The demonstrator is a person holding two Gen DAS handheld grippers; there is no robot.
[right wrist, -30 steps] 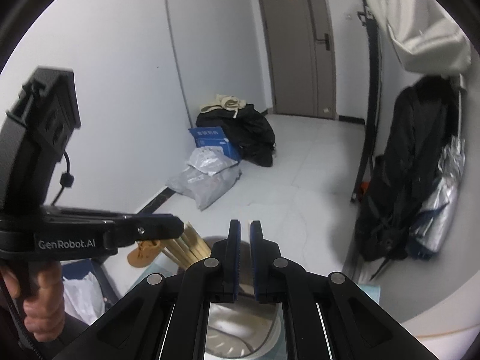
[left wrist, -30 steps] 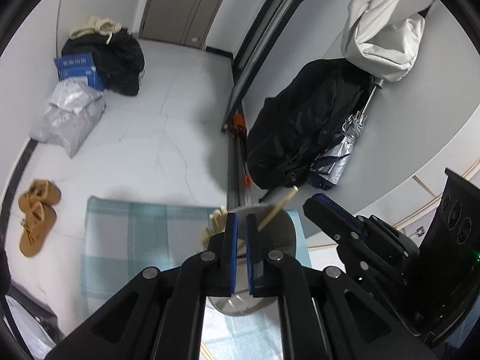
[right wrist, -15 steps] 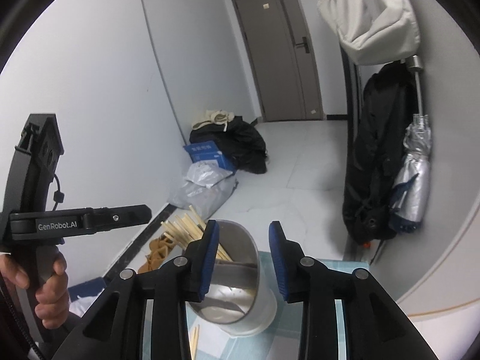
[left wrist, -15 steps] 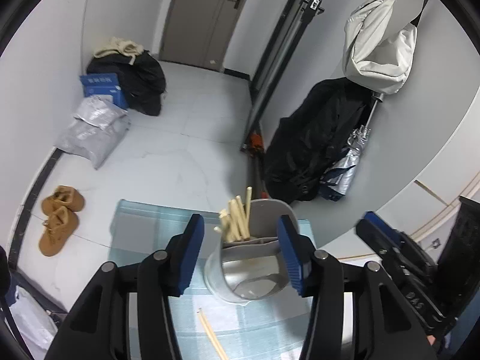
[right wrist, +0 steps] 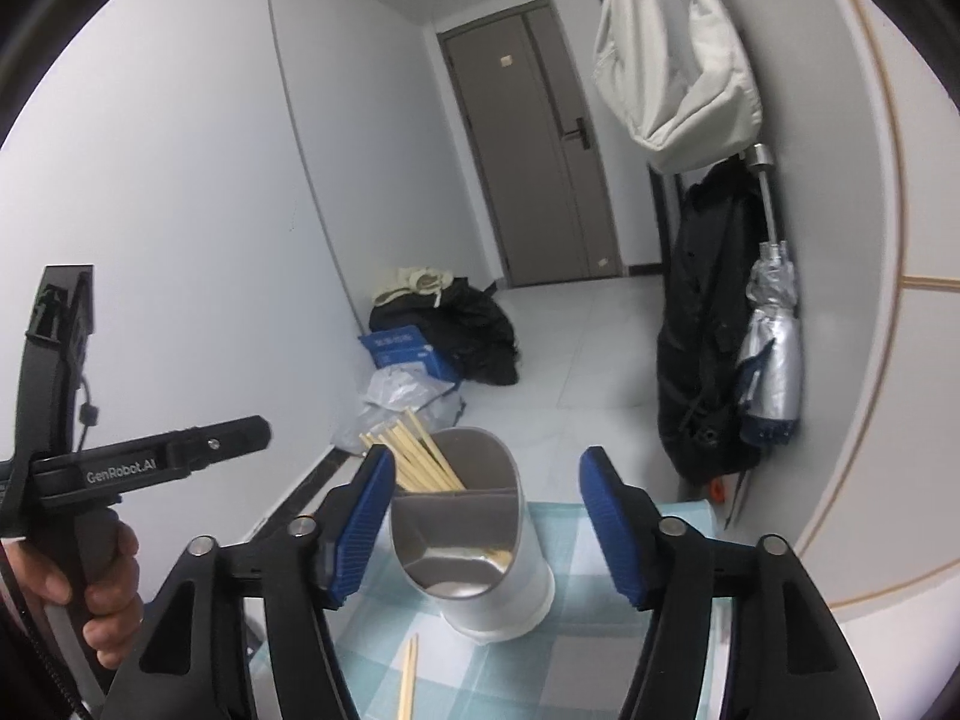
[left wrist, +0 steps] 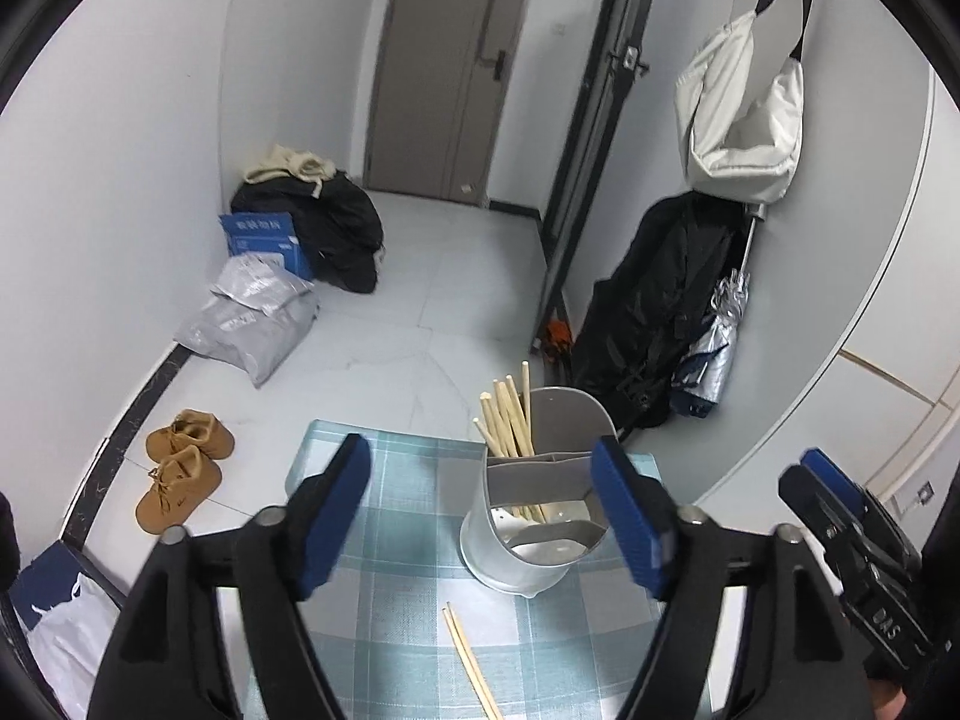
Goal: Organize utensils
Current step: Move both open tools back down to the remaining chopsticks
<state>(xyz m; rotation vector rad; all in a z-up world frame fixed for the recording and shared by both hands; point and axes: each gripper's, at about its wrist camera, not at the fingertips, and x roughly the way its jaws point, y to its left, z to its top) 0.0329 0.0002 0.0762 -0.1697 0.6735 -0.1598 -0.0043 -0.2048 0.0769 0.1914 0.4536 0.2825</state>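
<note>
A grey and white utensil holder (left wrist: 528,516) (right wrist: 480,546) stands on the blue checked cloth (left wrist: 396,540) (right wrist: 564,648). Several wooden chopsticks (left wrist: 507,417) (right wrist: 414,450) stand in its far-left compartment. A loose pair of chopsticks (left wrist: 471,666) (right wrist: 409,681) lies on the cloth in front of it. My left gripper (left wrist: 489,510) is open and empty above the cloth, near the holder. My right gripper (right wrist: 486,522) is open and empty, its jaws either side of the holder in view. The left gripper's body (right wrist: 150,465) shows at the left of the right wrist view.
The cloth covers a small table by a grey wall. Below on the floor are brown shoes (left wrist: 180,468), grey parcels (left wrist: 252,318), a blue box (left wrist: 264,240) and black bags (left wrist: 336,228). A black coat (left wrist: 654,300) and a folded umbrella (left wrist: 717,342) hang at the right.
Both grippers have opened from shut and pulled back and up from the holder. The chopsticks the left gripper held a second ago now stand in the holder.
</note>
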